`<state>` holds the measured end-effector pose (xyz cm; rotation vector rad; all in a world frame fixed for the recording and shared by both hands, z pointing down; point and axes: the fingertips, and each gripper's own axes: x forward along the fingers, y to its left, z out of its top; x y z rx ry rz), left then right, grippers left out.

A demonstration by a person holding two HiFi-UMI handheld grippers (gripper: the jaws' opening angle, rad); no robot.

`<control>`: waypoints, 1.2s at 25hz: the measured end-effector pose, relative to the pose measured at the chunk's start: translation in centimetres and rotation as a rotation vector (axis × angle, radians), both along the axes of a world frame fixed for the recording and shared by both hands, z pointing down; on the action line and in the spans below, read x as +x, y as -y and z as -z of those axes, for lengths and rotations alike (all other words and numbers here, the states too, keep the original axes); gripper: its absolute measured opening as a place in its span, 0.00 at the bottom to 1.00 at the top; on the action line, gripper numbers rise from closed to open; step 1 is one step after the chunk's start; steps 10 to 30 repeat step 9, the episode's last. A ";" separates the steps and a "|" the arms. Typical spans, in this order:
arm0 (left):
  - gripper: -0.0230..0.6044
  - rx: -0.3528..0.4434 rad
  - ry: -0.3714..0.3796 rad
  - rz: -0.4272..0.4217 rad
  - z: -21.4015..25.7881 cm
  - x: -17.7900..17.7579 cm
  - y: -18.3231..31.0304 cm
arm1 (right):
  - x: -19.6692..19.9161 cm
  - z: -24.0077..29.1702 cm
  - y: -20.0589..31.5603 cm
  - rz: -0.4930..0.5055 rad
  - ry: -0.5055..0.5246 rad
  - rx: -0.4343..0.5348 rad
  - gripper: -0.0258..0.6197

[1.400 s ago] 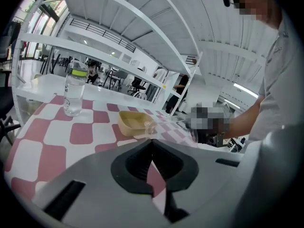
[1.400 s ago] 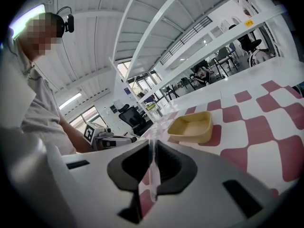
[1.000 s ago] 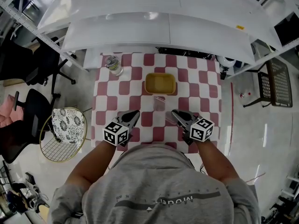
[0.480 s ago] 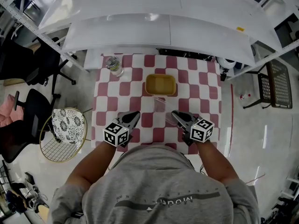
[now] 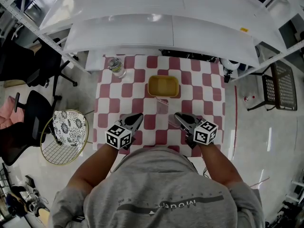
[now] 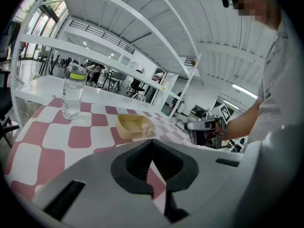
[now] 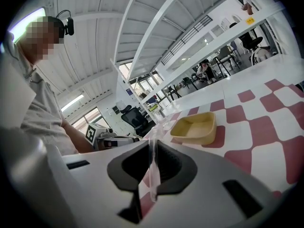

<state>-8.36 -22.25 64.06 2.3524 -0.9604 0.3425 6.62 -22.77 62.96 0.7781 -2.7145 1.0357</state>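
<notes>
In the head view, your right gripper (image 5: 179,118) sits at the near end of the clear plastic bag (image 5: 163,106). The bag lies on the checkered desk (image 5: 107,109), and its long axis runs away from you. It slants from the right fingers up and left toward the yellow tray (image 5: 150,86), ending just short of it. Your left gripper (image 5: 135,119) lies to the bag's left, near it but apart. The bottle (image 5: 115,66) stands well off at the far left corner.

In the left gripper view, those fingers are closed to a thin slit with nothing between them. The bag lies ahead and to the right, between the tray and your right gripper.

In the right gripper view, the fingers are pinched together on an upright edge of the clear film. The tray lies beyond, ahead and to the right.
</notes>
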 end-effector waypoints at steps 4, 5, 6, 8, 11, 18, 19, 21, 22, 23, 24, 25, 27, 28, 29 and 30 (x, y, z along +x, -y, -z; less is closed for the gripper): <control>0.06 0.001 0.000 -0.005 0.0 0.1 -0.1 | 0.0 0.0 -0.1 0.002 0.000 0.001 0.09; 0.06 0.002 0.001 -0.005 0.0 0.1 -0.1 | 0.1 0.0 -0.1 0.003 0.000 0.001 0.09; 0.06 0.002 0.001 -0.005 0.0 0.1 0.0 | 0.1 0.0 -0.1 0.003 0.000 0.001 0.09; 0.06 0.003 0.003 -0.006 0.1 0.1 0.0 | 0.0 0.0 -0.1 0.005 0.000 0.001 0.09; 0.06 0.003 0.003 -0.007 0.1 0.1 0.0 | 0.0 0.1 -0.1 0.005 0.000 0.000 0.09; 0.06 0.003 0.003 -0.007 0.1 0.1 0.0 | 0.0 0.1 -0.1 0.005 0.000 0.000 0.09; 0.06 0.003 0.003 -0.007 0.1 0.1 0.0 | 0.0 0.1 -0.1 0.005 0.000 0.000 0.09; 0.06 0.003 0.003 -0.007 0.1 0.1 0.0 | 0.0 0.1 -0.1 0.005 0.000 0.000 0.09; 0.06 0.003 0.003 -0.007 0.1 0.1 0.0 | 0.0 0.1 -0.1 0.005 0.000 0.000 0.09; 0.06 0.003 0.003 -0.007 0.1 0.1 0.0 | 0.0 0.1 -0.1 0.005 0.000 0.000 0.09; 0.06 0.003 0.003 -0.007 0.1 0.1 0.0 | 0.0 0.1 -0.1 0.005 0.000 0.000 0.09; 0.06 0.003 0.003 -0.007 0.1 0.1 0.0 | 0.0 0.1 -0.1 0.005 0.000 0.000 0.09; 0.06 0.003 0.003 -0.007 0.1 0.1 0.0 | 0.0 0.1 -0.1 0.005 0.000 0.000 0.09; 0.06 0.003 0.003 -0.007 0.1 0.1 0.0 | 0.0 0.1 -0.1 0.005 0.000 0.000 0.09; 0.06 0.003 0.003 -0.007 0.1 0.1 0.0 | 0.0 0.1 -0.1 0.005 0.000 0.000 0.09; 0.06 0.003 0.003 -0.007 0.1 0.1 0.0 | 0.0 0.1 -0.1 0.005 0.000 0.000 0.09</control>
